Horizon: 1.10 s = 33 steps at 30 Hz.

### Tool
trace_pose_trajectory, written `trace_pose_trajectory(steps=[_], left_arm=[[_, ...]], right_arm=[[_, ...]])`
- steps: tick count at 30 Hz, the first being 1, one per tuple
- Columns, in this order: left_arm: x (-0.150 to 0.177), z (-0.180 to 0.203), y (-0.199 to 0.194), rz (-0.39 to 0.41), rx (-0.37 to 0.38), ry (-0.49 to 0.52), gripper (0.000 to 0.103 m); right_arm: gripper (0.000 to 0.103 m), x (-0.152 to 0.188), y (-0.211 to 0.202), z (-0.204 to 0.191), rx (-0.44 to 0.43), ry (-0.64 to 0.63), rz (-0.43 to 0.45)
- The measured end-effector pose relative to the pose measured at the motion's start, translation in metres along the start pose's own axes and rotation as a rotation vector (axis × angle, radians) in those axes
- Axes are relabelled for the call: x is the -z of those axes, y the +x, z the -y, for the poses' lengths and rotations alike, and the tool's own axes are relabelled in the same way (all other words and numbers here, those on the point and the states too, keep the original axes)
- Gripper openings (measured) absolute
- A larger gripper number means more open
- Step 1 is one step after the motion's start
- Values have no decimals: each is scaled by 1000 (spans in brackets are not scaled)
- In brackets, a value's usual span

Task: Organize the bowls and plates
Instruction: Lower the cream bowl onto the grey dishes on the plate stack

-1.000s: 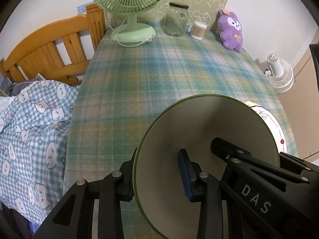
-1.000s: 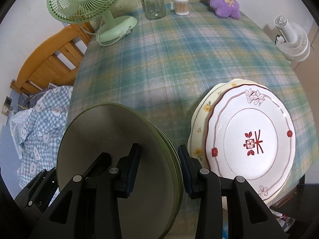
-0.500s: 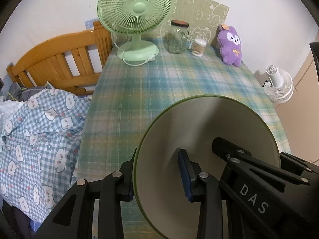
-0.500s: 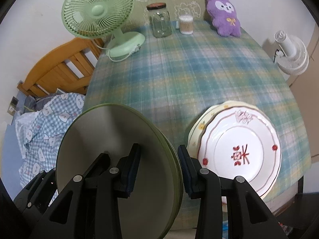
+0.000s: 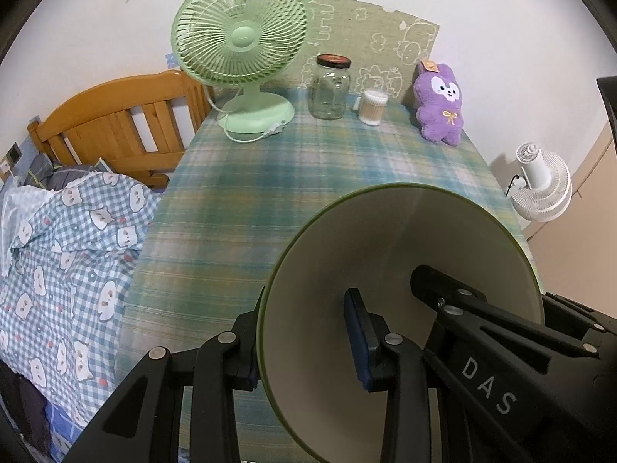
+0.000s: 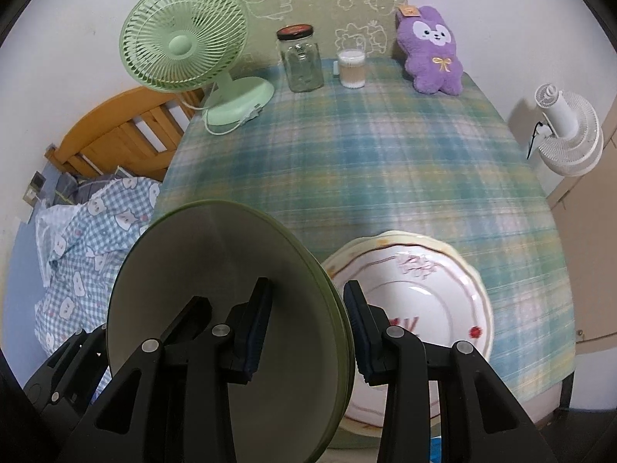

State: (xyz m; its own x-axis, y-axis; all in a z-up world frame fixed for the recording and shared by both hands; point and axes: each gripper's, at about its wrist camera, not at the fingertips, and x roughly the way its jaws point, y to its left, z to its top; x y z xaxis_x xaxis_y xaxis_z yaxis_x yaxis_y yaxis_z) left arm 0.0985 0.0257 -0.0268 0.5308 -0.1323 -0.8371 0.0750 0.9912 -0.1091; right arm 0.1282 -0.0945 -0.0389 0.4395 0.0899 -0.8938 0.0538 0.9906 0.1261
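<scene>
Between both claws, a green-rimmed plate stack (image 6: 231,308) is riding edge-up above the plaid table (image 6: 366,154), w/ each gripper clamping opposite sides of the rim. Left gripper (image 5: 304,335) is biting the near-left edge, one pad behind the stack, one on the pale inner face; right gripper (image 6: 306,326) is pinching the right edge, pads pressing either side of what looks like several nested rims. Neither set of jaws is showing any gap to the ware. Just right of and below the right claw, the white plate w/ red flower motif (image 6: 416,301) is lying flat atop a cream scalloped plate (image 6: 459,254), both near the table's close edge. That pair is sitting on the right claw's side, so the right hand is the nearer one; from the left claw the pile is hiding behind the held stack. Stack's faces are standing steeply tilted, nearly vertical, while the resting plates are lying level, so the coming move is probably turning on swinging rightward and laying the stack flat before lowering. Far ahead of both claws, the green fan (image 5: 241,38), glass jar (image 5: 329,88), cotton-swab tub (image 5: 372,106) and purple plush (image 5: 439,104) are lining the back edge, well apart from the plates. Motion blur is softening the table pattern in the right view.
</scene>
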Motion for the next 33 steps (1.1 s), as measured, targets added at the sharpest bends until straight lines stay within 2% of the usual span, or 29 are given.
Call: trace_pose_trajectory(steps=[18, 33], left_arm=[[9, 77, 17, -41, 14, 14, 33], [20, 103, 51, -124, -10, -17, 33]], right_arm=[[42, 5, -3, 82, 19, 37, -28], [42, 10, 30, 117, 14, 35, -120]])
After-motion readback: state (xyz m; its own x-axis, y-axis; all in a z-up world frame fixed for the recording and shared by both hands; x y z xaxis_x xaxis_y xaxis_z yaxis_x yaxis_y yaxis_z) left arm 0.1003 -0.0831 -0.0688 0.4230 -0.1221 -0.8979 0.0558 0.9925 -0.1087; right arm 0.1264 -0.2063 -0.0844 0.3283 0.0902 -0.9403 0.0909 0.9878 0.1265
